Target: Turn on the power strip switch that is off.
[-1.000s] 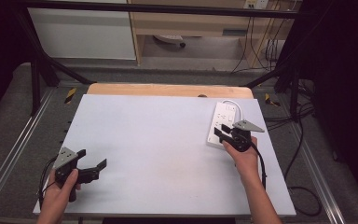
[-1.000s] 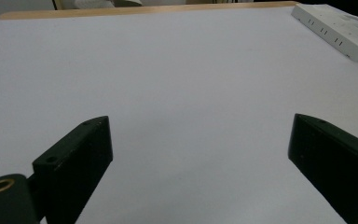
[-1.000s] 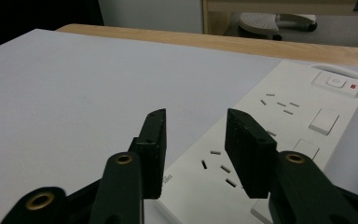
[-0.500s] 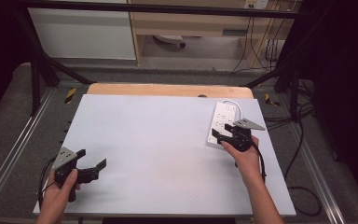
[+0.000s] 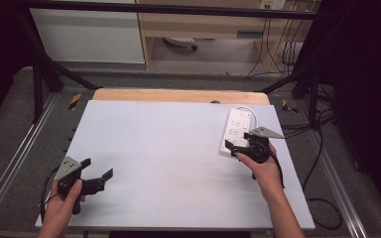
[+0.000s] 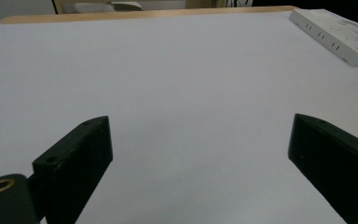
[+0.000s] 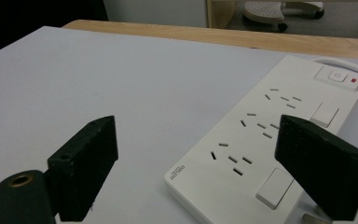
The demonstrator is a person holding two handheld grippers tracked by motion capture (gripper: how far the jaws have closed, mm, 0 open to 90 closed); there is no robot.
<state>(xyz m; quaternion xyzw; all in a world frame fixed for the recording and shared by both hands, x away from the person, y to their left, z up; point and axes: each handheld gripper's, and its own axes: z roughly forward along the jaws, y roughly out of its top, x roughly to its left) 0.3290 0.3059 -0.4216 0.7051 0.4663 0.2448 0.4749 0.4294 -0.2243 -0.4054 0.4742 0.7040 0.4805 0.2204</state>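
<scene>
1. Right tongs (image 5: 239, 148) wide open, holding nothing, poised at the near end of the strip (image 5: 237, 128).
2. Strip lying flat on the surface (image 5: 168, 148) at about 2 o'clock, long axis running toward 12, white cord (image 5: 250, 110) leaving its far end.
3. In the right gripper view: near corner of strip (image 7: 265, 140) between the jaws, one jaw over its right edge, the other over bare surface at 9 o'clock; rocker switch and red light at the far end.
4. Left tongs (image 5: 95, 174) also open and empty, resting low at 7 o'clock, well apart from the strip.
5. Step in hand, by judgement: approach to the strip, grasp not yet made.
6. Next move likely calls for lowering and centring across the strip's width, then closing squarely; off-centre closing could skid or twist it.
</scene>
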